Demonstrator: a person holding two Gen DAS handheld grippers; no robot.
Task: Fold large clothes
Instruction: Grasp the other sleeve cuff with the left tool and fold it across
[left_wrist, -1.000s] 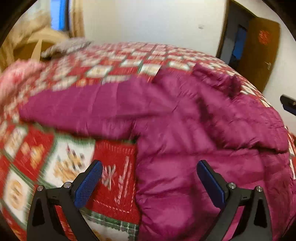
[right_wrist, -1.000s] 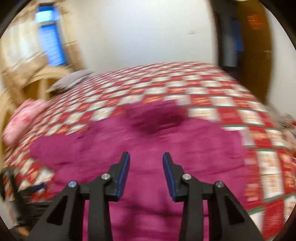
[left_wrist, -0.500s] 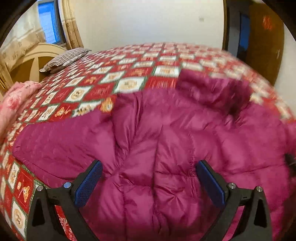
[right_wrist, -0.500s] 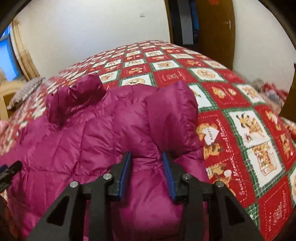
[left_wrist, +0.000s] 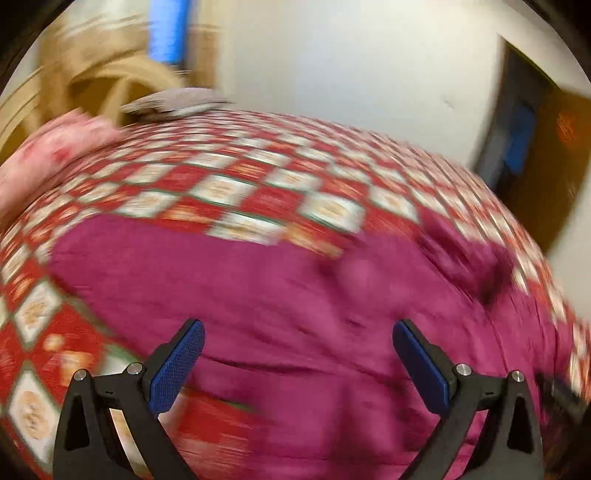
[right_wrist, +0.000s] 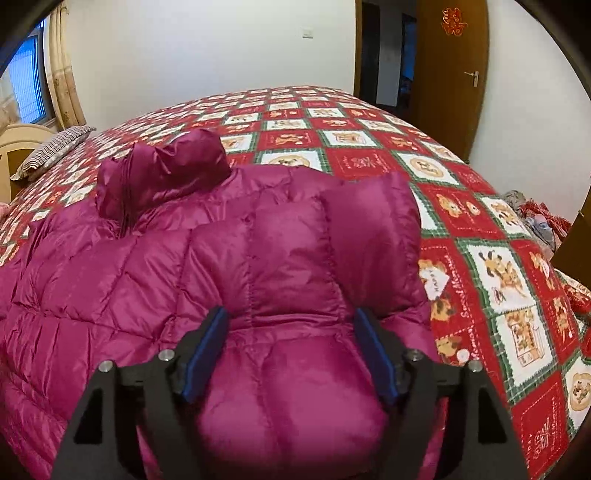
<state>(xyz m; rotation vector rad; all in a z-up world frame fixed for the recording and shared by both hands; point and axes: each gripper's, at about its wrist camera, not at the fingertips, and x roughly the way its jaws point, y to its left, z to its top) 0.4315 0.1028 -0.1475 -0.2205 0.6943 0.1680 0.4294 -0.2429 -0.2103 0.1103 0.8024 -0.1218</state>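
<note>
Folding a magenta down jacket that lies spread on the bed w/ its red-and-green patchwork quilt; hood bunched toward the far end. Our right gripper sits low over the near right edge, fingers about half open w/ a puffy quilted section bulging between them, pads touching or nearly touching the fabric but not clamped. Our left gripper hovers above the jacket's left side, fingers wide apart, holding nothing; that view is badly blurred, so detail there is unclear. To do this step well, we judge we should bite only the outer layer at a seam, since slick puffy fabric likely slips, & grip both sides at matching height before lifting, keeping the fold line straight.
</note>
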